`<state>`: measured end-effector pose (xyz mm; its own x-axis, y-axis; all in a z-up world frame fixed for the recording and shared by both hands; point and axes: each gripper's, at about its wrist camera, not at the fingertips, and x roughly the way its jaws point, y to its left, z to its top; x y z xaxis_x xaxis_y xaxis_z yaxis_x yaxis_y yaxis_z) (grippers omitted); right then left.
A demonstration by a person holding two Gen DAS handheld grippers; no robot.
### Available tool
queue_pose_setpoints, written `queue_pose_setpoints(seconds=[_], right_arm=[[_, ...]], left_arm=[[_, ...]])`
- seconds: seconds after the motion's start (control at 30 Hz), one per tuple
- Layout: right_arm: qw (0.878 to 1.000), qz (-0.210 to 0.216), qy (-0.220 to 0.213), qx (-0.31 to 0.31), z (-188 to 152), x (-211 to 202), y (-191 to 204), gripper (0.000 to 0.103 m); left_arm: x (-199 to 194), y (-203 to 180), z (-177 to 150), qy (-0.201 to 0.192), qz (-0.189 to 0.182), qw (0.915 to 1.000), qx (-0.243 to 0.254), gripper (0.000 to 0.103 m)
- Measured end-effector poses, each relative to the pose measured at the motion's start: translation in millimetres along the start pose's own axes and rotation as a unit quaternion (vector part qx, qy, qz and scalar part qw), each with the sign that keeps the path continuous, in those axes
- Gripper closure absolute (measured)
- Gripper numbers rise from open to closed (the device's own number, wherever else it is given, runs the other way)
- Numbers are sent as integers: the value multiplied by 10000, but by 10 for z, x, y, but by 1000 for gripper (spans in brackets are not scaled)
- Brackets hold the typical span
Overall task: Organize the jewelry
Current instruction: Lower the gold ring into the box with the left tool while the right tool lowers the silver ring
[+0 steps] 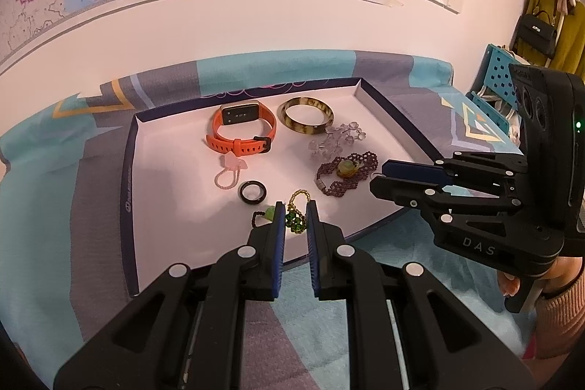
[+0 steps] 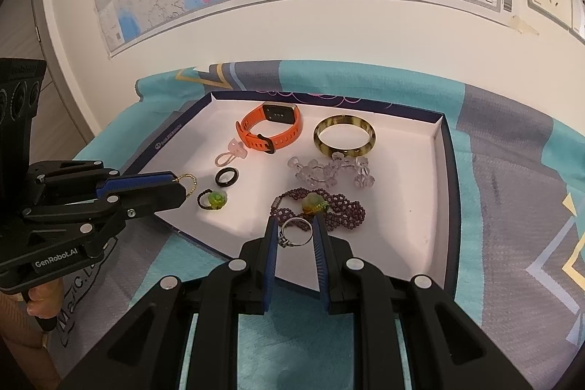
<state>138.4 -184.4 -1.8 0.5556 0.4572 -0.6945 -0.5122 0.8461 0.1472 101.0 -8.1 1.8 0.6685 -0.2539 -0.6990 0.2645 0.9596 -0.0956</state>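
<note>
Pinching two small pieces over the near edge of the tray (image 2: 446,170).
Clamping a green beaded charm (image 1: 293,223) in the fully closed left gripper (image 1: 296,205) at the tray's near-left edge (its gold chain loop pokes out past the tips); nipping a silver ring (image 2: 282,238) in the barely parted right gripper (image 2: 295,218) above the tray's near edge, just before the purple beaded bracelet (image 2: 340,207). Facing the orange watch (image 2: 270,130) and amber bangle (image 2: 343,137) at the tray's far side.
</note>
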Motion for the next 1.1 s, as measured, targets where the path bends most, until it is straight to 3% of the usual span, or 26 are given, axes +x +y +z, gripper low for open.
queue_pose_setpoints(seconds=[1.1], right_arm=[[9999,31,82,82,10,74,-48,85]], left_arm=[[123,37,-19,107,18,9999,-86,91]])
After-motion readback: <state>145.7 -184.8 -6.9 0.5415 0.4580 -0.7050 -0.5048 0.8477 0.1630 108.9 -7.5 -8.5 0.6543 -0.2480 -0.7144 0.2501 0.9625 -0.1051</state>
